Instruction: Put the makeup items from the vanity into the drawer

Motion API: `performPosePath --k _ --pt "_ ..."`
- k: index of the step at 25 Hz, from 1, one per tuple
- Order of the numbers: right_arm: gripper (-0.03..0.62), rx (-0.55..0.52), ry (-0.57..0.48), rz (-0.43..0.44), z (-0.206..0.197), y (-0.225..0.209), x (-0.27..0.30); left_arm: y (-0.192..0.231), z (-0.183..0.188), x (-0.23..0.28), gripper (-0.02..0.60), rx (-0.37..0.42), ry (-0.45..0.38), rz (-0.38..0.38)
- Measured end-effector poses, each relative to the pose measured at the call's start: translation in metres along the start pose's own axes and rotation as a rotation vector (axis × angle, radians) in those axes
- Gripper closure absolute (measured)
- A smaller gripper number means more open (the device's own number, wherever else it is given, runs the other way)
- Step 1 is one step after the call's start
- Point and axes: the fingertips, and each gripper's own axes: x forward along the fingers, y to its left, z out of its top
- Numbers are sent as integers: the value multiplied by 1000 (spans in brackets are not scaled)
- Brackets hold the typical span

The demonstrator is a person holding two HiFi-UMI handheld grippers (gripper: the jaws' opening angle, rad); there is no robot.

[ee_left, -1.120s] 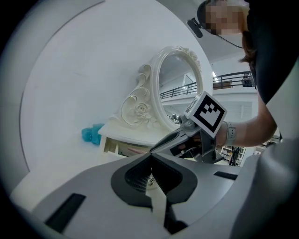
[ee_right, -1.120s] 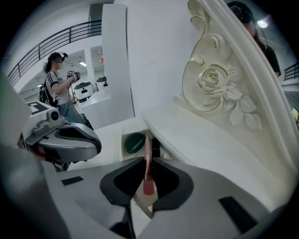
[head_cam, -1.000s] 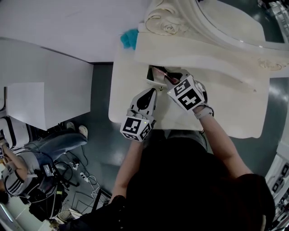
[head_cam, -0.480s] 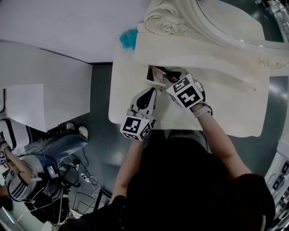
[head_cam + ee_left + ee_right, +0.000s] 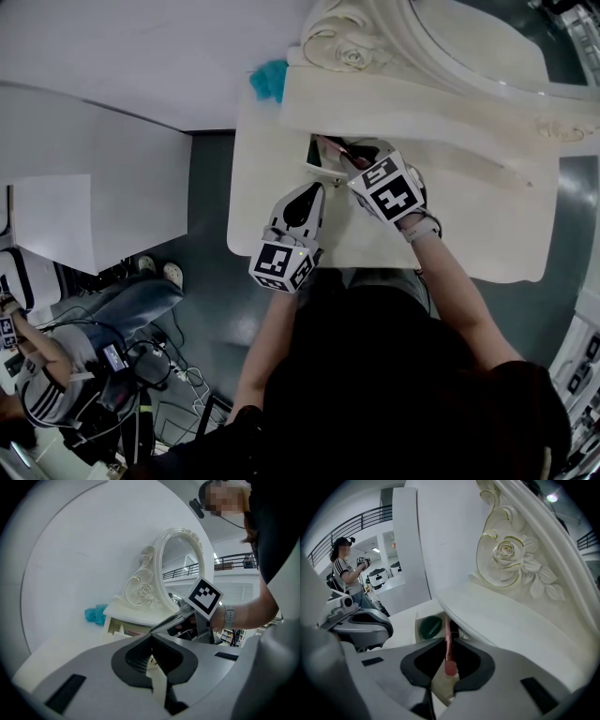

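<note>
Dark grey floor and white panels fill the left of the head view; a second person stands at lower left. 1 cream vanity (image 5: pixel 267 202) takes the centre and right, its carved mirror frame (image 5: pixel 375 42) at upper right. 1 small drawer (image 5: pixel 315 150) stands pulled open at centre, under the raised shelf (image 5: pixel 394 108). Left gripper (image 5: pixel 315 190): jaws drawn together on what looks like the gold drawer knob (image 5: pixel 151 660), seemingly steadying the drawer front. Right gripper (image 5: pixel 351 163): jaws closed on 1 slim pink makeup pencil (image 5: pixel 447 646), whose far end reaches into the drawer mouth. 1 dark green round item (image 5: pixel 430 626) already lies inside the drawer. 1 teal tuft (image 5: pixel 270 80) sits at the vanity's back corner, upper centre; whether it counts as makeup cannot be told. Progress, judged: late, since no other makeup shows on the bare top and the pencil remains unreleased. Clearance: the shelf lip overhangs just above the pencil, the drawer wall lies close at its left, and the 2 grippers work near each other, so room is tight.
</note>
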Motion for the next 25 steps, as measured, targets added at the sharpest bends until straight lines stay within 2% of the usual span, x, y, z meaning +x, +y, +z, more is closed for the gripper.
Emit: performPosePath --k 18,21,25 --pt "533 47 -87 -55 3 2 -15 -5 1 -10 569 16 2 -47" --pt "533 54 -136 -63 6 3 -22 -6 2 -8 569 23 7 -66" --pt "534 91 -258 -68 14 4 -37 -12 1 -5 569 38 19 -101"
